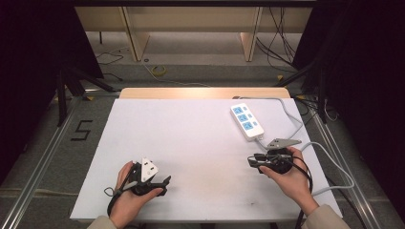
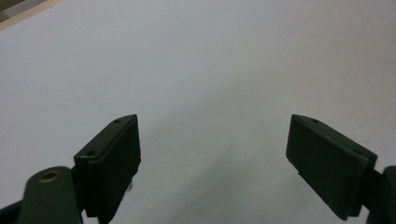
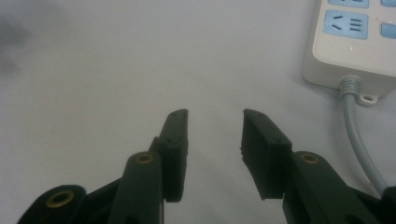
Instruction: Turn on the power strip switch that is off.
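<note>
white table (image 1: 191, 143), power strip (image 1: 247, 121) at 1 o'clock; left gripper (image 1: 160, 183) wide open, right gripper (image 1: 252, 161) half open, both empty, prob. waiting.

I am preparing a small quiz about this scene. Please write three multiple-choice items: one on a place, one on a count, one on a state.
1. Where does the white plastic power strip with blue sockets lie on the white rectangular table?
A. far right
B. near left
C. centre

2. How many blue socket groups does it show in the high view?
A. one
B. three
C. five

3. How is the left gripper?
A. shut on a cable
B. shut, empty
C. open, empty

Answers: 1 A, it lies beyond the right gripper. 2 B, three blue patches. 3 C, jaws wide apart over bare table.
</note>
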Available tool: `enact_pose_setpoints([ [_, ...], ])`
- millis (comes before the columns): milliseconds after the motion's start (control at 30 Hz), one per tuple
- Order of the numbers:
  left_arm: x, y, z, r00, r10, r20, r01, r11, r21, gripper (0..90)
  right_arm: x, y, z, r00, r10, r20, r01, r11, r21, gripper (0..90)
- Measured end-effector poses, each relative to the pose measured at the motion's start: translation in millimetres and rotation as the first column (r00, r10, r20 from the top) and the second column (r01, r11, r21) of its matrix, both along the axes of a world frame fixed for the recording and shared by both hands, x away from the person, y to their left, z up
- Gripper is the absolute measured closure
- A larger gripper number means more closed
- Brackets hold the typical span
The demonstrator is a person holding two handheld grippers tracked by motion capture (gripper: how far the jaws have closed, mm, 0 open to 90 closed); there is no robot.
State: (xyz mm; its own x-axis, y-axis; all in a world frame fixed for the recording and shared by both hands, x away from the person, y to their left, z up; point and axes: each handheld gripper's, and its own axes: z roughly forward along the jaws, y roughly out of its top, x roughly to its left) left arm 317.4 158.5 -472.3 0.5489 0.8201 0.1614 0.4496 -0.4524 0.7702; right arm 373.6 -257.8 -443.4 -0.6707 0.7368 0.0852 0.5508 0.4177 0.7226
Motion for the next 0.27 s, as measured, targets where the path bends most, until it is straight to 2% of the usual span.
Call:
enact_pose_setpoints([
  [267,1.0,-0.1,-0.1,1.0,0.003,0.003,-0.003,1.0,0.0,17.6,-8.6,-4.3,-3.1,1.0,-0.007,0.007,0.007,0.9999,0.014,58.3],
])
